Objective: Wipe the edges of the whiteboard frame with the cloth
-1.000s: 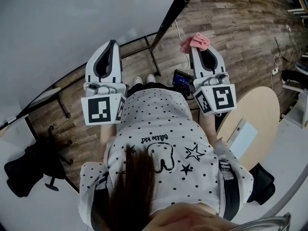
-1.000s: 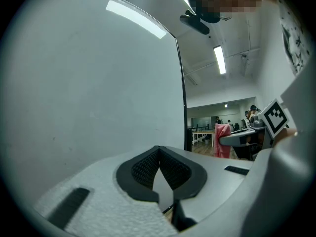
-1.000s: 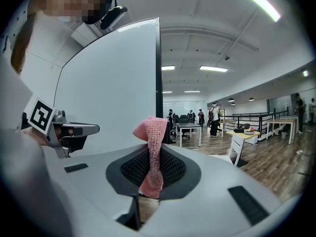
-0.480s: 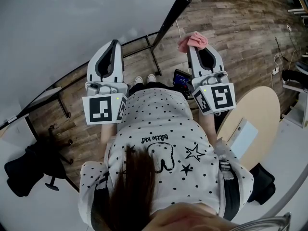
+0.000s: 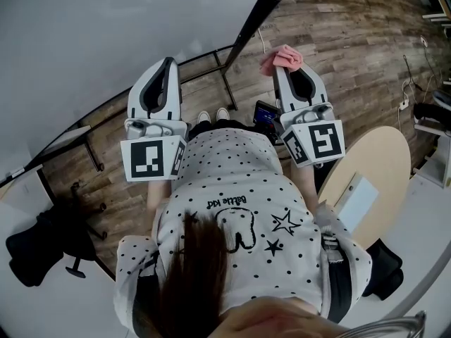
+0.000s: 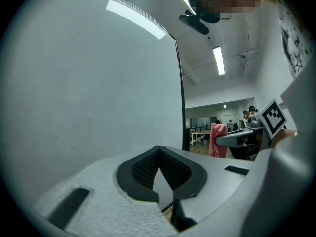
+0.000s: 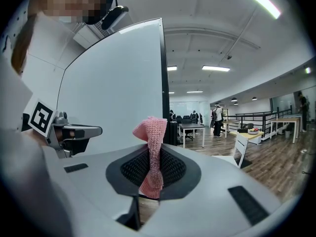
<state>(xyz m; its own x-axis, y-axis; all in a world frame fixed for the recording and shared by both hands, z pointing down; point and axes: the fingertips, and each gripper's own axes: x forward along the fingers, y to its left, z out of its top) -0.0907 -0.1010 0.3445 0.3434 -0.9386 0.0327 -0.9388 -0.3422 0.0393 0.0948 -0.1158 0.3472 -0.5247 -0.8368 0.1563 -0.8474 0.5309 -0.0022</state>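
The whiteboard [image 5: 106,34] fills the upper left of the head view, and its black frame edge [image 5: 252,21] slants down toward the floor. My right gripper [image 5: 282,67] is shut on a pink knitted cloth [image 5: 283,57], a short way right of that edge. The cloth [image 7: 152,149] stands upright between the pads in the right gripper view, with the frame edge [image 7: 162,83] just behind it. My left gripper [image 5: 167,63] is shut with nothing in it and points at the board face [image 6: 89,83], left of the frame edge [image 6: 179,93].
The board's black stand legs [image 5: 211,65] spread over the wood floor below both grippers. A round beige table [image 5: 377,164] is at the right and a black office chair [image 5: 42,248] at the lower left. Desks, chairs and people [image 7: 217,120] are far off.
My right gripper has shifted slightly up and left with the cloth, toward the frame edge. The left gripper has barely moved.
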